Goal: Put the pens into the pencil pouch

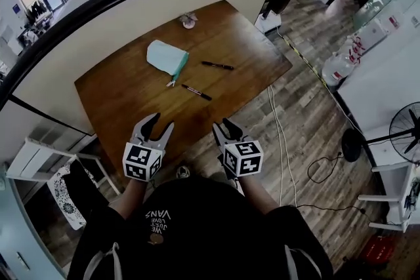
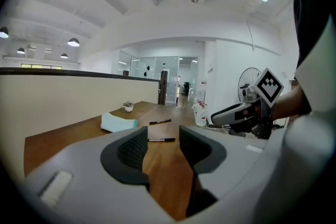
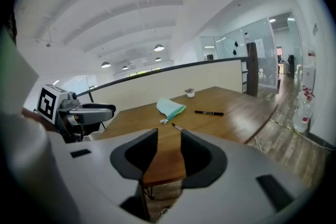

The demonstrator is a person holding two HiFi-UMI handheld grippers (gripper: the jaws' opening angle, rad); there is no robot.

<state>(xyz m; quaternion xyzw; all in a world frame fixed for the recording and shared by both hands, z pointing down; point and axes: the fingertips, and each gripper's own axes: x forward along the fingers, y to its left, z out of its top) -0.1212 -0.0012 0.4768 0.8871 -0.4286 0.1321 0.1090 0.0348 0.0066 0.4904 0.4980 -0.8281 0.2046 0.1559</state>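
A long, cream partition (image 1: 151, 6) with a dark top rail curved behind the wooden table (image 1: 125, 105) as I looked down over it from the head view. Beyond the table's right edge, on the plank floor, stood a cluster of large water bottles (image 1: 342, 61).

At the table's near edge I held both tools side by side and above the wood. The left gripper (image 1: 163, 122) had its fingers spread wide, with only bare tabletop showing through the gap. The right gripper (image 1: 223, 125) likewise stood with its fingers apart and nothing between them. Neither touched anything on the table.

The pale teal pencil pouch (image 1: 164, 56) lay flat on the far half of the table, its white zip pull trailing toward me.

Both pens lay outside the pouch. One black pen (image 1: 217, 65) rested to the right of the pouch, apart from it. The other pen (image 1: 196, 92) lay nearer to me, just beside the zip pull.

A small potted plant (image 1: 189, 21) sat by the far edge, close to the partition.
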